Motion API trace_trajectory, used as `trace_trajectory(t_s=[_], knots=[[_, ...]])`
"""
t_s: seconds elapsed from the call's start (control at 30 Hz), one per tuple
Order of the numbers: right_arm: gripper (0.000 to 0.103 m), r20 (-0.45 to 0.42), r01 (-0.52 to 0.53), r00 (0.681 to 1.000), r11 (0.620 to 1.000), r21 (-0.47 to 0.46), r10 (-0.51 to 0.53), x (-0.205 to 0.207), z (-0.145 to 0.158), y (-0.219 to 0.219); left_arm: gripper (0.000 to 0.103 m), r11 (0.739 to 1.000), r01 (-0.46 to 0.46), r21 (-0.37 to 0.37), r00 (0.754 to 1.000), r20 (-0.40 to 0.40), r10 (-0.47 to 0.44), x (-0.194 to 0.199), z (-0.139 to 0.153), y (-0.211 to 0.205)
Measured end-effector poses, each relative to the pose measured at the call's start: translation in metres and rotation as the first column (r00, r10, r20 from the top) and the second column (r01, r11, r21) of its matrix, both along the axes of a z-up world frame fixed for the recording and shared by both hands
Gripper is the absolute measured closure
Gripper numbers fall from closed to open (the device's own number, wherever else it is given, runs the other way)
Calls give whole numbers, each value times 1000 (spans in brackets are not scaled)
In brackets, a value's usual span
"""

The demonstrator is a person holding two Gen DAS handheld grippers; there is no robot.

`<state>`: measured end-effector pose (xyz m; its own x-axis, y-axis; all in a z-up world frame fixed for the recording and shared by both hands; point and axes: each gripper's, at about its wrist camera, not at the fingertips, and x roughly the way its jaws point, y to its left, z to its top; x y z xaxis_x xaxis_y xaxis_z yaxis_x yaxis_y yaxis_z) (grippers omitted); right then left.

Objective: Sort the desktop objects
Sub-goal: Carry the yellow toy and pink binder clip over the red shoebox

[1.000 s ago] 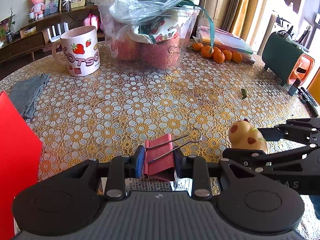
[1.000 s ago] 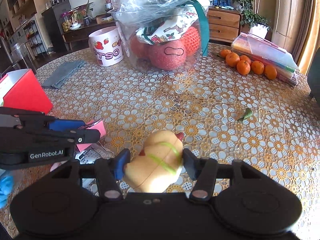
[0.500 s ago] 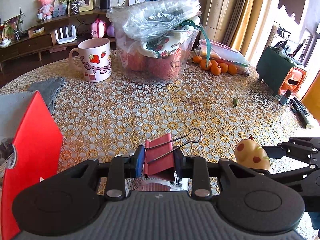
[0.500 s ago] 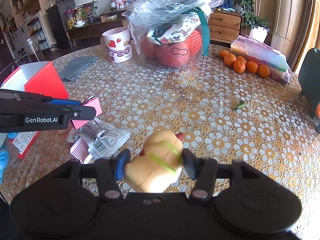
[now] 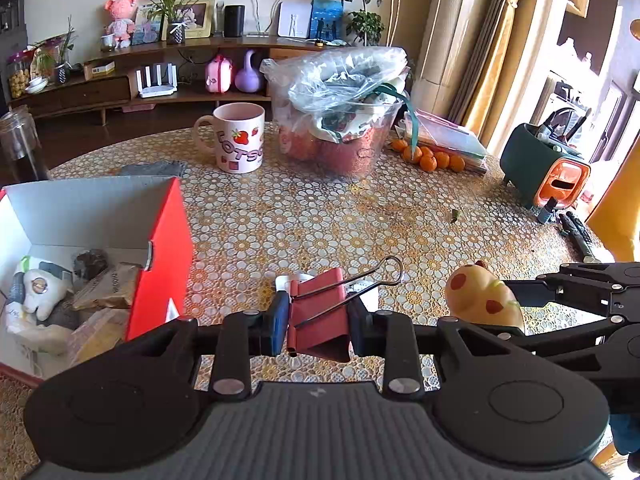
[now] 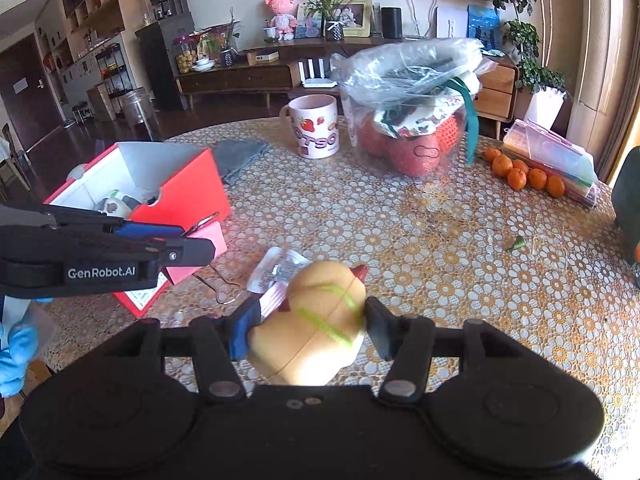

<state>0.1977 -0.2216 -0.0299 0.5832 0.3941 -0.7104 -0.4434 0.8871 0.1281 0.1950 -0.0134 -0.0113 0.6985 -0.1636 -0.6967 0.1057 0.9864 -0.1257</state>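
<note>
Both wrist cameras look obliquely down across the shared table toward the mug.

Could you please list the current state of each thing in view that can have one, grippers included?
Left gripper: shut on the red binder clip, lifted off the table.
Right gripper: shut on the yellow toy, lifted.
Red box: open, holding several items.
Mug: upright on the table.
Plastic bag: loosely bunched over the clear container.
Packet: lying flat on the table.
</note>
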Motion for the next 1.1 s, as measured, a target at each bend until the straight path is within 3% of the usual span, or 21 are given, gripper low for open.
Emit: trace_trajectory(t_s=[0.5,1.1], knots=[[47,63,-160,985,987,-33,161,-29,35,115,74,991,-134,8,989,57,133,-52,29,106],[47,71,-248,965,965,-84,254,-3,31,235,74,958,-282,47,959,48,279,-40,10,216]])
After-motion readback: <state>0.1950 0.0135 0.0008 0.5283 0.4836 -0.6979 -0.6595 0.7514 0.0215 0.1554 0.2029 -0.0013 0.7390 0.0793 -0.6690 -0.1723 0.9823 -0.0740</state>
